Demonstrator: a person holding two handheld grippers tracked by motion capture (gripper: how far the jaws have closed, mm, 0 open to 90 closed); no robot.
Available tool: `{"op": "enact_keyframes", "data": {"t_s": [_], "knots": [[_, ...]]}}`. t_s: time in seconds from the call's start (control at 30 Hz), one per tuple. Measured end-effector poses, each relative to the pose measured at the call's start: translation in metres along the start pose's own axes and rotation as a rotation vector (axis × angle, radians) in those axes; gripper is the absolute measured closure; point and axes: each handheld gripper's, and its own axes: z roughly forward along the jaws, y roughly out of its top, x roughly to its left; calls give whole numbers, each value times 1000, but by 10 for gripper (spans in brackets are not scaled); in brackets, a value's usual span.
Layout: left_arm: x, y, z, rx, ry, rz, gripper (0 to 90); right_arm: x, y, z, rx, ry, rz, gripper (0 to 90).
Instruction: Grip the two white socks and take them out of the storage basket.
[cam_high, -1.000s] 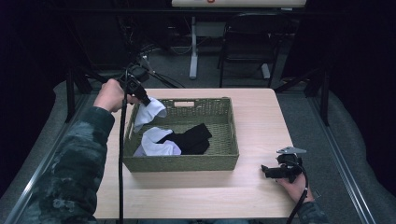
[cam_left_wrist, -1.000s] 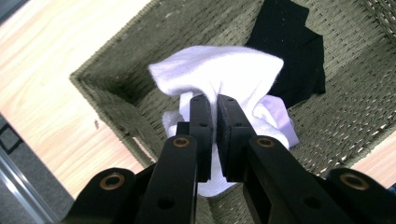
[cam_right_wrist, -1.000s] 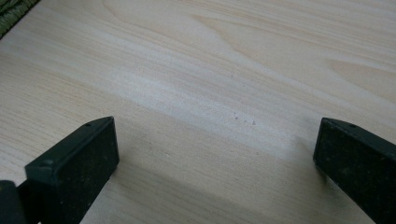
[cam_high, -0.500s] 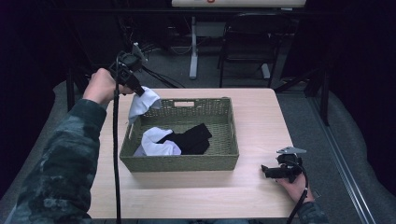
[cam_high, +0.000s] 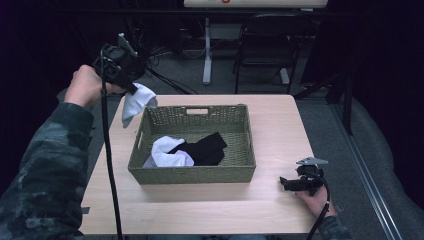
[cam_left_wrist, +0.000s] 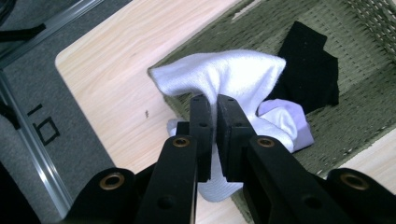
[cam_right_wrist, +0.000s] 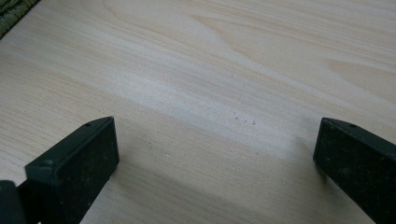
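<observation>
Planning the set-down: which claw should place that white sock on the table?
Left. The left claw is already shut on the white sock, hanging by the basket corner. The right claw rests open, far off.

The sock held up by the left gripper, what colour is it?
White. The sock shows best in the left gripper view.

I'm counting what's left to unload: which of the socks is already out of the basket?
The white sock clamped in the left gripper, hanging above the basket's far left corner. The other white sock and the black sock lie inside.
</observation>
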Motion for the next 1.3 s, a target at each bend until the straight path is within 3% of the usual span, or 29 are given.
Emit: {"op": "enact_keyframes", "data": {"t_s": [0.37,0.6,1.03,1.3], "knots": [[39,-32,-11,-4,42,-110,855,0,0,0,1,1,0,0],[59,-50,-4,15,67,-167,854,0,0,0,6,3,-4,0],[81,-80,36,52,73,-250,854,0,0,0,7,3,-4,0],[86,-98,66,68,41,-272,854,0,0,0,7,3,-4,0]]}}
